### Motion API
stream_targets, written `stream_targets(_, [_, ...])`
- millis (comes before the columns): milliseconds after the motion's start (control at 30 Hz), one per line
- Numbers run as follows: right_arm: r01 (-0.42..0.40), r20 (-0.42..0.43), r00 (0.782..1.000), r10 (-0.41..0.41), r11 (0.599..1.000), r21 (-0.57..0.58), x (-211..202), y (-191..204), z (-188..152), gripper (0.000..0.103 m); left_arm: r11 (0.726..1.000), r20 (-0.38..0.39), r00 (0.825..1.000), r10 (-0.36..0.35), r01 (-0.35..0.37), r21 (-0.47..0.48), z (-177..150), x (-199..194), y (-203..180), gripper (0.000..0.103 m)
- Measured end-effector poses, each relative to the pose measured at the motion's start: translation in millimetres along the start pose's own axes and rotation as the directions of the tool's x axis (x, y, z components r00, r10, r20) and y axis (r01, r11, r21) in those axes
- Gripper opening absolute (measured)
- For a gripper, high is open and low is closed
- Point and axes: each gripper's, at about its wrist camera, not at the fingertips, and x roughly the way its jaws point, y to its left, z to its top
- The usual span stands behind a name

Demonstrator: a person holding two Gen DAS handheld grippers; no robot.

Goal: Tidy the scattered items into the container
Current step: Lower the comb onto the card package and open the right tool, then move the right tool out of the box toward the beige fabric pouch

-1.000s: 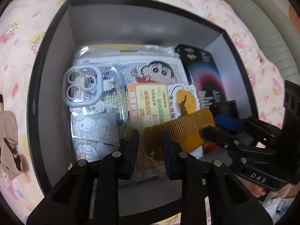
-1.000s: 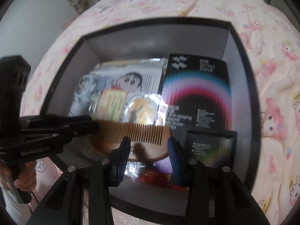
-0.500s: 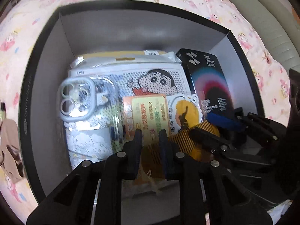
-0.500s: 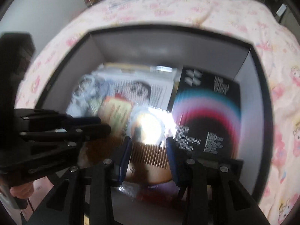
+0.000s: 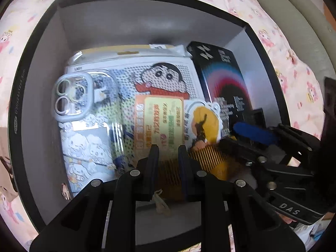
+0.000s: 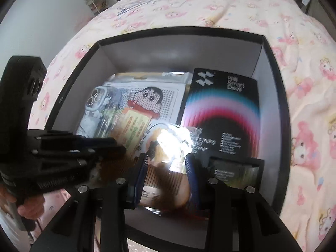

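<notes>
Lettering "Smart Devil" marks black box (image 6: 222, 113) — both jaws parted, holding nothing, over comb (image 5: 210, 159).

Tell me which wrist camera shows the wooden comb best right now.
The left wrist view: the comb is sharp, its teeth clear between both claws. The right wrist view shows the comb blurred, partly washed out by glare, between the right claw's fingers.

A bed (image 6: 241, 10) fills the room, spread with a pink cartoon-print quilt (image 6: 304, 88); pale wall (image 6: 37, 16) at one side, grey-green sofa (image 5: 294, 14) nearby.
</notes>
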Motion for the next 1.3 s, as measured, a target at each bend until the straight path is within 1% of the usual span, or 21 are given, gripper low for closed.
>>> stream_targets(100, [0.024, -0.031, 0.999, -0.024, 1.0, 0.0, 7.9, 3.1, -6.3, 0.033, 1.0, 0.006, 1.0, -0.017, 0.018, -0.01, -7.1, -4.2, 0.5, 0.018])
stream_targets(167, [0.053, -0.018, 0.998, -0.053, 0.999, -0.007, 7.0, 6.8, -7.3, 0.033, 1.0, 0.021, 1.0, -0.022, 0.022, -0.017, -11.4, -8.6, 2.8, 0.018])
stream_targets(267, [0.065, 0.001, 0.998, -0.065, 0.997, 0.028, -0.6, 8.3, -13.3, 0.034, 0.998, 0.06, 0.997, -0.039, 0.041, -0.036, -16.5, -22.6, 7.0, 0.018])
stream_targets(367, [0.092, 0.04, 0.995, -0.093, 0.995, 0.032, -13.6, 13.9, -17.4, 0.035, 0.998, 0.138, 0.989, -0.062, 0.066, -0.024, -25.8, -49.2, 0.1, 0.019])
stream_targets(400, [0.099, 0.059, 0.993, -0.101, 0.995, 0.029, -20.0, 17.0, -18.6, 0.036, 0.997, 0.16, 0.985, -0.069, 0.073, -0.016, -28.2, -63.6, 1.9, 0.021])
stream_targets(433, [0.103, 0.079, 0.991, -0.104, 0.994, 0.024, -27.1, 20.4, -20.2, 0.04, 0.997, 0.177, 0.981, -0.075, 0.079, -0.01, -32.7, -72.2, -0.1, 0.023])
stream_targets(467, [0.104, 0.101, 0.989, -0.105, 0.994, 0.019, -33.1, 24.6, -21.7, 0.04, 0.997, 0.193, 0.978, -0.081, 0.083, -0.005, -37.5, -81.5, -2.4, 0.027])
stream_targets(567, [0.122, 0.156, 0.98, -0.125, 0.992, 0.029, -51.5, 37.9, -27.4, 0.04, 0.997, 0.244, 0.967, -0.076, 0.073, 0.021, -50.7, -107.5, -10.6, 0.027])
stream_targets(600, [0.109, 0.171, 0.979, -0.115, 0.993, 0.041, -54.5, 43.6, -28.5, 0.041, 0.997, 0.256, 0.964, -0.074, 0.07, 0.027, -48.4, -108.8, -17.9, 0.028])
stream_targets(700, [0.088, 0.205, 0.974, -0.098, 0.995, 0.057, -69.5, 62.2, -36.9, 0.041, 0.996, 0.293, 0.952, -0.088, 0.077, 0.046, -58.4, -124.9, -19.9, 0.028])
stream_targets(767, [0.103, 0.235, 0.966, -0.111, 0.994, 0.044, -80.5, 78.3, -43.6, 0.041, 0.995, 0.307, 0.946, -0.099, 0.085, 0.057, -68.8, -136.0, -18.4, 0.029])
stream_targets(800, [0.116, 0.249, 0.961, -0.121, 0.993, 0.037, -85.4, 86.6, -47.7, 0.041, 0.994, 0.313, 0.944, -0.103, 0.087, 0.062, -75.0, -139.4, -16.7, 0.031])
stream_targets(833, [0.124, 0.263, 0.956, -0.127, 0.992, 0.028, -89.0, 96.1, -52.5, 0.041, 0.994, 0.322, 0.942, -0.098, 0.081, 0.067, -81.3, -140.6, -15.6, 0.031])
stream_targets(933, [0.149, 0.285, 0.947, -0.147, 0.989, 0.016, -92.5, 120.2, -67.4, 0.041, 0.997, 0.335, 0.94, -0.062, 0.047, 0.053, -101.8, -150.4, -5.6, 0.032])
stream_targets(1033, [0.113, 0.266, 0.958, -0.107, 0.994, -0.008, -85.8, 139.3, -75.3, 0.041, 0.999, 0.342, 0.939, -0.037, 0.031, 0.023, -118.5, -156.0, 12.5, 0.032])
stream_targets(1167, [0.059, 0.235, 0.971, -0.041, 0.996, -0.069, -71.3, 171.2, -75.7, 0.041, 0.998, 0.362, 0.932, -0.01, 0.033, -0.057, -141.4, -166.6, 48.7, 0.032])
stream_targets(1233, [0.045, 0.228, 0.973, -0.022, 0.994, -0.097, -62.0, 190.7, -74.6, 0.041, 0.995, 0.371, 0.929, 0.011, 0.027, -0.099, -150.2, -170.6, 68.0, 0.032])
stream_targets(1300, [0.039, 0.213, 0.977, -0.011, 0.991, -0.127, -49.5, 211.9, -71.8, 0.041, 0.988, 0.367, 0.93, 0.031, 0.026, -0.15, -156.7, -173.0, 91.5, 0.032])
